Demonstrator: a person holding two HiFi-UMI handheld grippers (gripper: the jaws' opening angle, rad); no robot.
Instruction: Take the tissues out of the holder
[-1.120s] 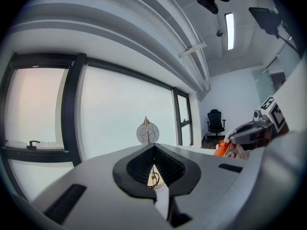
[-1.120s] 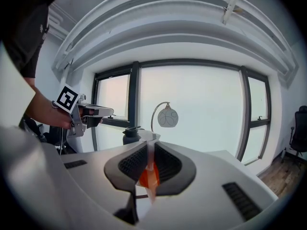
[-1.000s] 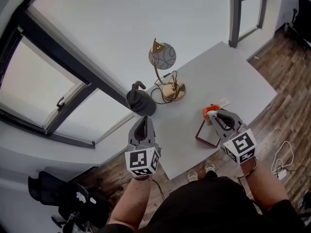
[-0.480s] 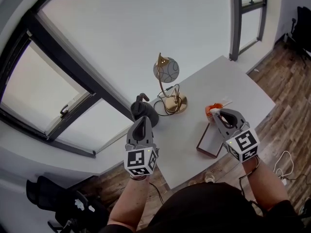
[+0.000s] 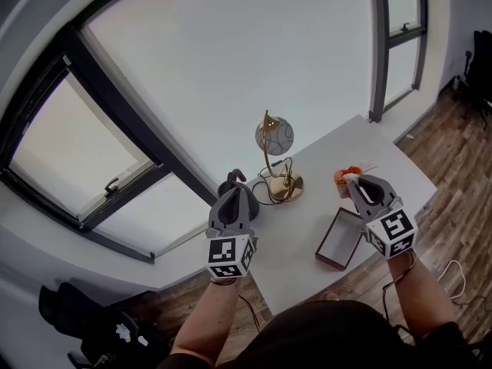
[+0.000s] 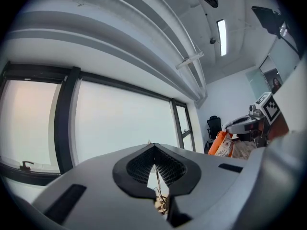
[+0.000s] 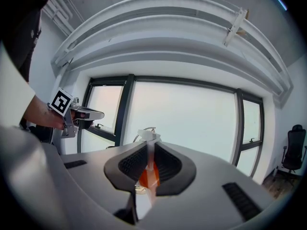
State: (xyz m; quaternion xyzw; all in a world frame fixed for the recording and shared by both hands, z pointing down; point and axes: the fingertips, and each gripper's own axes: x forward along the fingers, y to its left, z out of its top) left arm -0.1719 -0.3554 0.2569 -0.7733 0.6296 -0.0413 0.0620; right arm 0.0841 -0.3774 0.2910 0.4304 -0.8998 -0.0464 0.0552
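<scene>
Both hand-held grippers (image 5: 235,194) (image 5: 356,180) level, apart

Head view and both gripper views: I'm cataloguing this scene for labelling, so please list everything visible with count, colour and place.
table: 1, white, centre, by the windows
lamp: 1, gold with globe shade, far side of table
dark jug: 1, black, table's left end, behind left gripper
holder: 1, dark brown, table's near edge
tissue pack: 1, orange and white, between right gripper's jaws
windows: several, dark frames, behind table
office chair: 1, black, far right
cable: 1, white, wooden floor, right
left gripper: 1, grey, shut, empty
right gripper: 1, grey, shut on tissue pack
</scene>
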